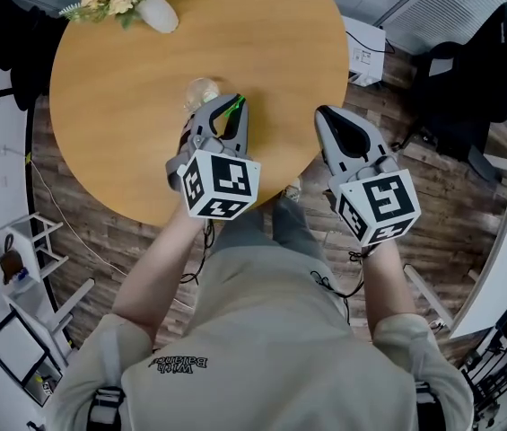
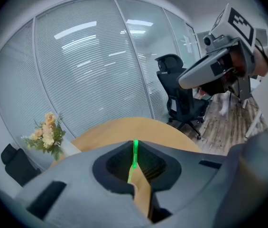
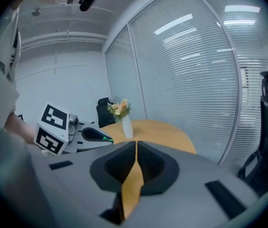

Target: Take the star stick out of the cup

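In the head view a thin green stick lies pinched between the jaws of my left gripper, above the round wooden table. A clear glass cup stands on the table just left of the gripper's tips. The left gripper view shows the green stick running up the seam of my left gripper, whose jaws are closed on it. No star end is visible. My right gripper hovers at the table's right edge, and in its own view the right gripper is shut with nothing in it.
A white vase of pale flowers stands at the table's far left. A black office chair and a white box sit on the wood floor to the right. A white rack is at the left.
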### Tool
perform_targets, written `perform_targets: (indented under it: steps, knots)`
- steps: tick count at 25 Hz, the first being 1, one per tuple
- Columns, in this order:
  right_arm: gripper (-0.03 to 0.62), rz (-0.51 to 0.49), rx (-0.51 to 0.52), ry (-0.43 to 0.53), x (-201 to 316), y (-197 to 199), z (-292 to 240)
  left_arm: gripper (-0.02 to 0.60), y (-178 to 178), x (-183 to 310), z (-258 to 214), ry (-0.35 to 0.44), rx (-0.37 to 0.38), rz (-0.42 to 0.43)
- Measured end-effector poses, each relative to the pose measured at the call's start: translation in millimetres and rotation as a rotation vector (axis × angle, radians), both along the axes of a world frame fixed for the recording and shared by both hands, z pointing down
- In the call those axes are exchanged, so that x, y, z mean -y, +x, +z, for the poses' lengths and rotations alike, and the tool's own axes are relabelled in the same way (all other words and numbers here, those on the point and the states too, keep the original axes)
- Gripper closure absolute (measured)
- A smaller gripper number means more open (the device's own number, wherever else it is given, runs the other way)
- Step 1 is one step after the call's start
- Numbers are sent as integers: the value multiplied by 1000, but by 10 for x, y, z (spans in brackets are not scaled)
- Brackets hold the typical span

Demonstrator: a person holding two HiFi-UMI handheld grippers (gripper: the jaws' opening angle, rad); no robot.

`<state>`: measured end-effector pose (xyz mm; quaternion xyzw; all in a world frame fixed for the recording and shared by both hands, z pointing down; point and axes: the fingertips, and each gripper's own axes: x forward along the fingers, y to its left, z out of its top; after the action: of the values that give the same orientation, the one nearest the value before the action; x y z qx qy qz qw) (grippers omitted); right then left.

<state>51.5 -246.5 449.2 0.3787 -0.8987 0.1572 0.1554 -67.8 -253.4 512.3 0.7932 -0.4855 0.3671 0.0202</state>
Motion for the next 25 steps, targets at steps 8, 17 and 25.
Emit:
perform_targets:
  steps: [8, 17, 25]
  knots:
    - [560, 1, 26, 96, -85, -46, -534, 551, -164, -36, -515, 111, -20, -13]
    - [560, 39, 45, 235, -3, 6, -1179, 551, -317, -21, -1303, 267, -68, -45]
    - [560, 58, 61, 377, -12, 75, -1842, 551, -274, -91, -1985, 373, -119, -24]
